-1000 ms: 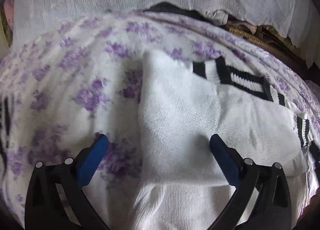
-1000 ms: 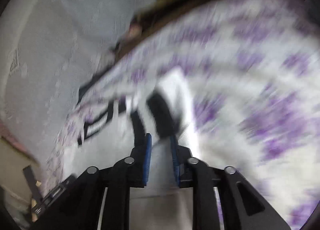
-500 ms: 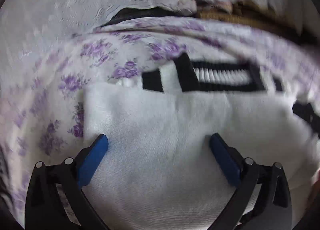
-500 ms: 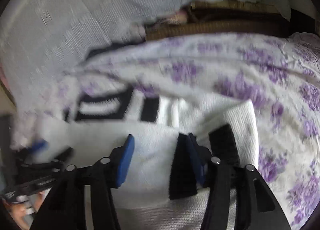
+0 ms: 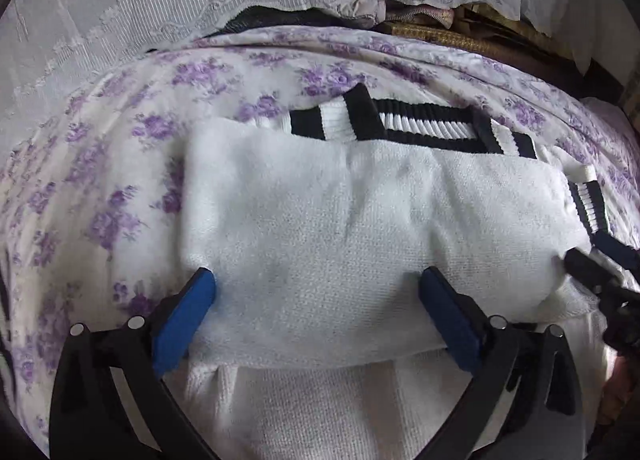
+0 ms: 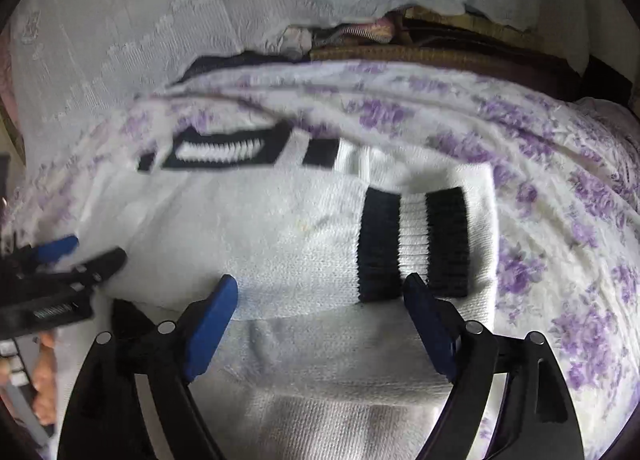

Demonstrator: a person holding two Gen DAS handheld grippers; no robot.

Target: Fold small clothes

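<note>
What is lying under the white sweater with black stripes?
The white sweater lies on a bedsheet with purple flowers, which shows all around it. Its own lower layer sticks out beneath the folded part. What else the sweater covers cannot be seen.

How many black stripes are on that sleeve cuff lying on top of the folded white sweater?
2. On the cuff, one black stripe sits left, the other right, a white band between them. Any on the underside would be hidden.
</note>
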